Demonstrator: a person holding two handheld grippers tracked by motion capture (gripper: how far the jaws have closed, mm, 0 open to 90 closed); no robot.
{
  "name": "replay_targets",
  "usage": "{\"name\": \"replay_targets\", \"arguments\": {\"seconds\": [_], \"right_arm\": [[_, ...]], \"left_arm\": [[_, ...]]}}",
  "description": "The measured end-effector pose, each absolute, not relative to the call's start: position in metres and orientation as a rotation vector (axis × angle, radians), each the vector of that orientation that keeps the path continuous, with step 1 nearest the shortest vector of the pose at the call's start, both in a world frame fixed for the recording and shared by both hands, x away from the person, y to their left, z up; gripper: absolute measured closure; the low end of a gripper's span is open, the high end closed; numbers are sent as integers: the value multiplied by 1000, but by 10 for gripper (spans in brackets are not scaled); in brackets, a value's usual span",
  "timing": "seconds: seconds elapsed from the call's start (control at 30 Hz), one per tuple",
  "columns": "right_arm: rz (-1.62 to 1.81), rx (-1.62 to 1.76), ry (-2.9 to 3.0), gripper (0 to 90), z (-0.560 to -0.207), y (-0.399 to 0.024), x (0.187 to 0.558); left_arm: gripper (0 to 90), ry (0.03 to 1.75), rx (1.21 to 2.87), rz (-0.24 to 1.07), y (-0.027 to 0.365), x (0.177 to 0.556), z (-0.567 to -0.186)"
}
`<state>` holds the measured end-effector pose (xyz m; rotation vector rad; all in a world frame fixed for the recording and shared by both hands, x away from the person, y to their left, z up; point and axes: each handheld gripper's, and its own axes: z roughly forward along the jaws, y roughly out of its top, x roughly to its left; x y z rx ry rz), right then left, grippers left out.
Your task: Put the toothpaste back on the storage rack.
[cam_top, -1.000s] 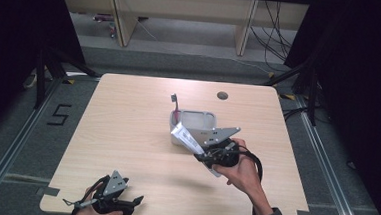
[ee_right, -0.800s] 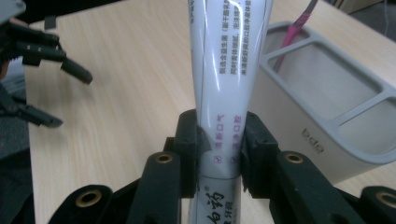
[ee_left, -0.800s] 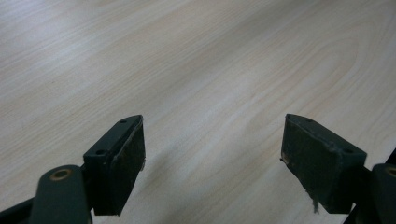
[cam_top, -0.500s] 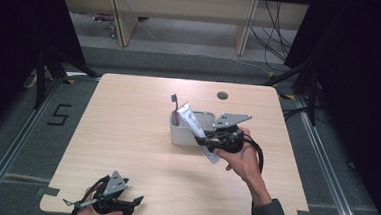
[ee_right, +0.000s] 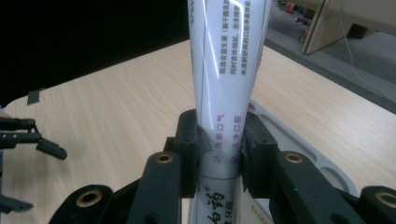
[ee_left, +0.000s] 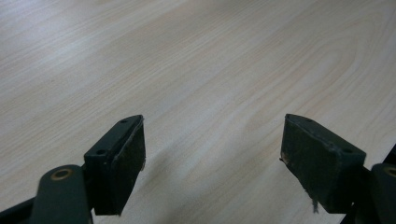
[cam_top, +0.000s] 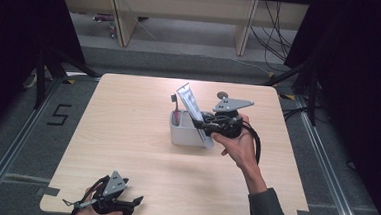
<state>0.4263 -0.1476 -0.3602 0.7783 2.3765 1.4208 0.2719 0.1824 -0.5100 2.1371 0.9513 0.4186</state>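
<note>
High view: at the centre of the frame the right gripper has its jaws clamped on a white tube, which slants up and to the left over a grey holder on the table. A red-handled toothbrush stands in the holder's left end. At the lower left, the left gripper rests near the table's edge. In the left gripper view its pads stand wide apart with nothing between them.
</note>
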Motion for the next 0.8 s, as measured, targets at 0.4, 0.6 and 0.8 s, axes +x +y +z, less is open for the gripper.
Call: {"name": "replay_targets", "arguments": {"seconds": [0.4, 0.6, 0.8], "right_arm": [[1433, 798, 2295, 719, -350, -140, 449], [1440, 840, 2291, 719, -348, -138, 462], [1439, 852, 2252, 719, -348, -134, 469]], "left_arm": [[216, 953, 2126, 409, 182, 272, -510], [215, 953, 2125, 407, 183, 272, -510], [215, 948, 2124, 408, 181, 271, -511]]}}
